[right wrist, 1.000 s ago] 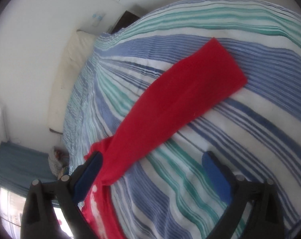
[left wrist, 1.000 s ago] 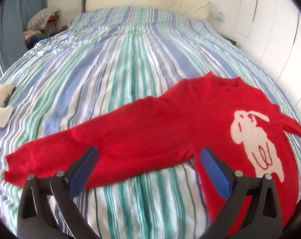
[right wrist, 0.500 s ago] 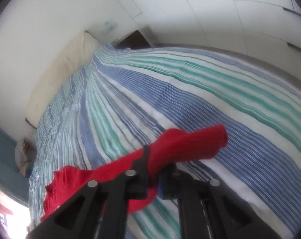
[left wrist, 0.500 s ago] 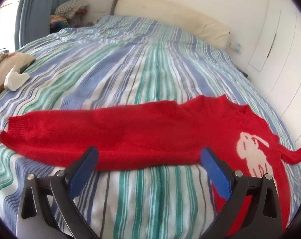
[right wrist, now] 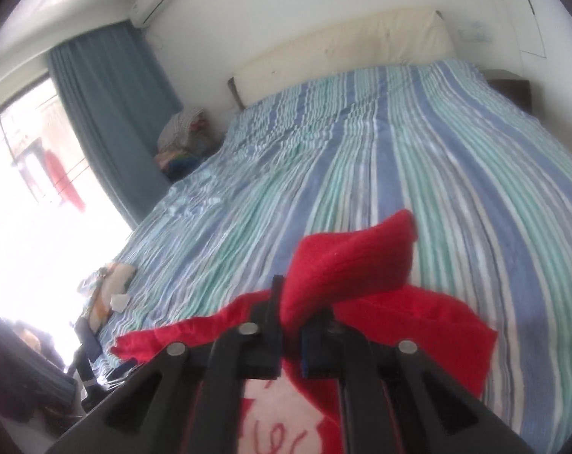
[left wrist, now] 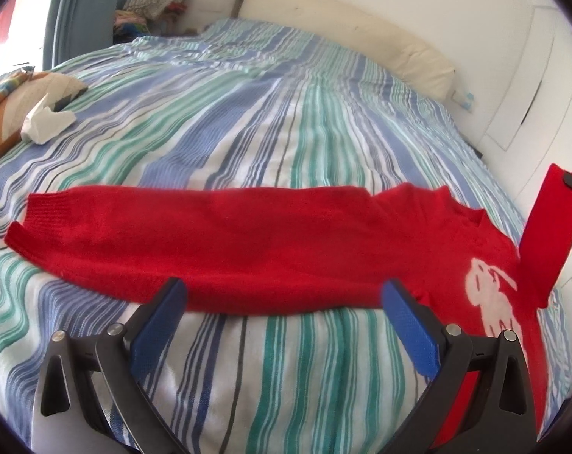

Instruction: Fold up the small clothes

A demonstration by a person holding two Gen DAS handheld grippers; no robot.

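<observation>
Fingers, right: the right gripper (right wrist: 291, 335) is clamped tight on one sleeve (right wrist: 346, 261) of the red sweater (left wrist: 286, 242); a second ago these fingers stood wide open on either side of that sleeve as it lay flat on the bed.
Fingers, left: the left gripper (left wrist: 286, 325) is wide open, blue pads apart, nothing between them, just as in both earlier frames; it hovers near the lower edge of the other sleeve (left wrist: 172, 227).
Held sleeve: now lifted off the bed (left wrist: 267, 121), its cuff bunched above the fingers in the right wrist view; in the left wrist view it stands up as a red band at the right edge, pinched at its top end. Half a second ago it was only just raised from the cover.
Other sleeve: stretched out flat to the left across the striped cover, cuff at the far left; a second ago it ran slanting in the left wrist view, now nearly level.
Sweater body: lies on the near right part of the bed, white figure (left wrist: 490, 295) facing up, directly under the right gripper.
Right wrist view: a second ago strongly tilted, now close to upright, facing the headboard (right wrist: 342, 56) and curtain (right wrist: 115, 113).
Bed edge, left: a patterned cushion (left wrist: 17, 102) with a crumpled white cloth (left wrist: 45, 123) against it, unchanged.
</observation>
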